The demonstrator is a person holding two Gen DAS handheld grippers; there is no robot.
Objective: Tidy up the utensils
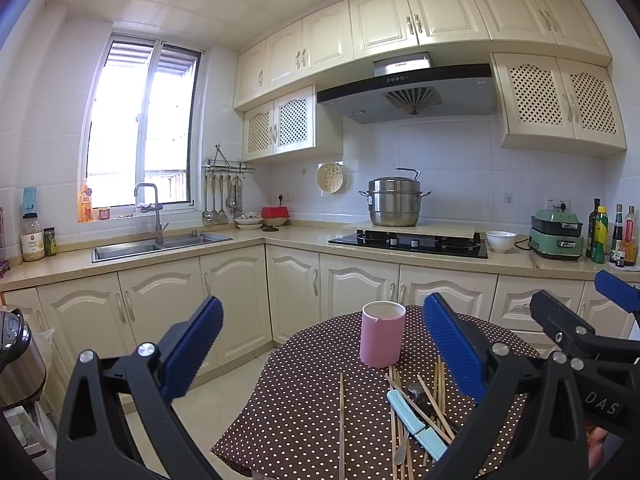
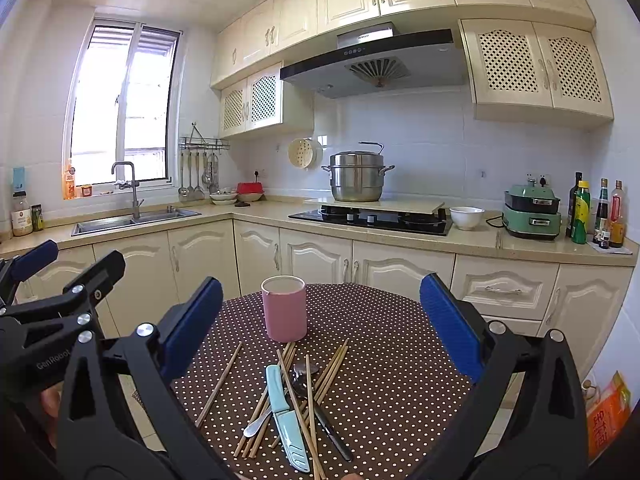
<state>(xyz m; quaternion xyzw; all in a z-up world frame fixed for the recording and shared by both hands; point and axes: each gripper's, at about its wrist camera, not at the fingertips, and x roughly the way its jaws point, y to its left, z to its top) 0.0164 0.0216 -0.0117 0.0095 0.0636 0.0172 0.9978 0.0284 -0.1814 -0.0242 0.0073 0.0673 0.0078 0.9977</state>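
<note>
A pink cup [image 1: 382, 333] [image 2: 284, 308] stands upright and empty on the round table with a brown polka-dot cloth [image 2: 380, 360] [image 1: 304, 400]. In front of it lies a pile of wooden chopsticks [image 2: 320, 380] [image 1: 438, 392], a light blue sheathed knife [image 2: 285, 416] [image 1: 416, 424], metal spoons [image 2: 306, 370] and a dark-handled utensil [image 2: 332, 432]. One chopstick [image 2: 219, 384] [image 1: 342, 420] lies apart on the left. My left gripper [image 1: 324, 340] is open and empty above the table's left side. My right gripper [image 2: 320, 320] is open and empty above the pile.
Cream kitchen cabinets [image 2: 320, 256] run behind the table, with a sink [image 2: 132, 218], a hob [image 2: 372, 218] bearing a steel pot [image 2: 356, 176], a white bowl [image 2: 466, 217] and bottles [image 2: 596, 212]. A rice cooker [image 1: 16, 360] stands at the left.
</note>
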